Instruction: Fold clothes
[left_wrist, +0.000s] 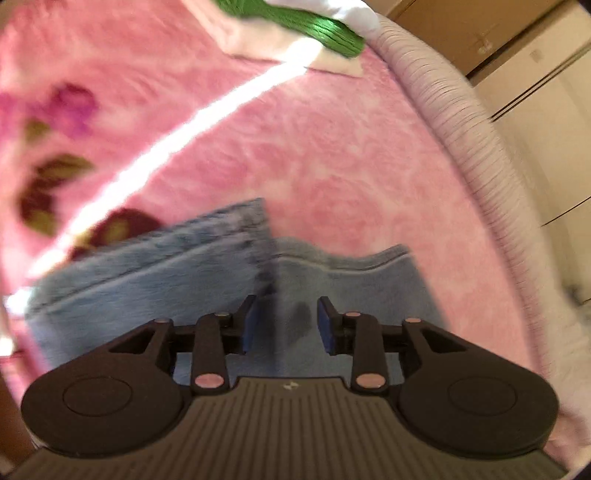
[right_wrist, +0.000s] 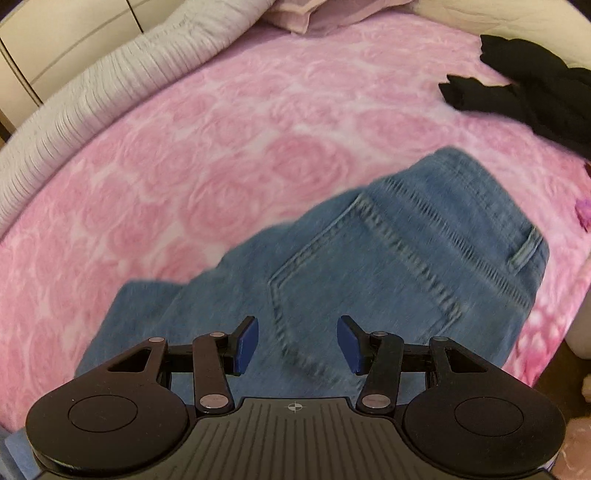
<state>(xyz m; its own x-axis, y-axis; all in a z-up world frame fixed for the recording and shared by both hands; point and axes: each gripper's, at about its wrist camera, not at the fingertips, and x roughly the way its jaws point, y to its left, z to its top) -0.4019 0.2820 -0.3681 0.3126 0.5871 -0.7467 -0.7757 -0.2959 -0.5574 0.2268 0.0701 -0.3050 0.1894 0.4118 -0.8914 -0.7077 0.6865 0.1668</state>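
The jeans (right_wrist: 369, 266) lie on the pink bed blanket (right_wrist: 229, 155), already doubled over to some degree — in the right wrist view the seat w/ back pocket and waistband faces up, waistband toward the far right, the rest of the denim running down toward the near left under the camera. So the long axis goes diagonally, far right to near left. In the left wrist view the same jeans (left_wrist: 155, 280) show as two hem-like ends, side by side, just ahead of the fingers, pointing away toward the far side.

The right gripper (right_wrist: 297, 341) hovers directly over the pocket area, fingers spread wide, nothing between them. The left gripper (left_wrist: 286, 325) hangs over the leg-end part, fingers also well apart and empty. Each is close to its own end; the right is nearer the waistband, the left nearer the hems. Whether either touches the cloth I can't tell — both views are blurred.

My read: this fits either a half-done fold or a finished one being let go; the pics don't settle it.

Count: 1 pair of jeans, 2 grippers. Further out — 1 black garment (right_wrist: 532, 96) bunched at far right, well apart from the jeans; 1 green item (left_wrist: 317, 29) lying on white cloth (left_wrist: 255, 40) at the far edge; a grey ribbed bolster (right_wrist: 74, 99) along the bed's rim.
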